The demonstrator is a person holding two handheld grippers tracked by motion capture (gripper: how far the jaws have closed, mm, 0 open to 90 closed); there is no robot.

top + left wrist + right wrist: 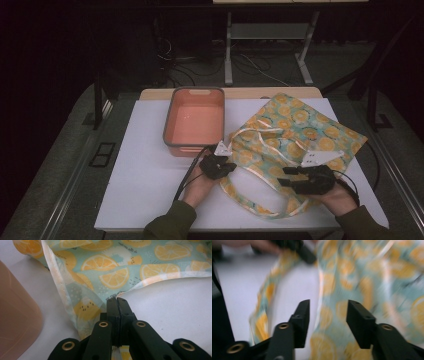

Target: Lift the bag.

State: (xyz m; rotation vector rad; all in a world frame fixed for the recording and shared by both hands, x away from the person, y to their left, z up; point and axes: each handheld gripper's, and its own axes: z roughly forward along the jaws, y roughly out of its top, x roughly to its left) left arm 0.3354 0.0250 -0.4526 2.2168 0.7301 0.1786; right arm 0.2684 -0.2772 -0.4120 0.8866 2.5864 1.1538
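On the white table [150, 190], toward six o'clock, the left gripper [223, 165] has its jaws pressed fully together on the edge of the fabric bag [295, 130]; the left gripper view shows the hem [117, 295] pinched right at their tips. The right gripper [286, 182], at about five o'clock, has its jaws spread wide with nothing between them, hovering over the bag's near edge; its own view is motion-blurred. The bag is teal with orange citrus slices, lying flat and rumpled across the table's three o'clock half, its pale handles [260, 131] looping over the cloth. A second strap [250, 202] trails toward six o'clock between the two hands. An empty salmon-pink tub [195, 120] with a grey rim sits at twelve o'clock, just beside the bag's left corner and near the left gripper.
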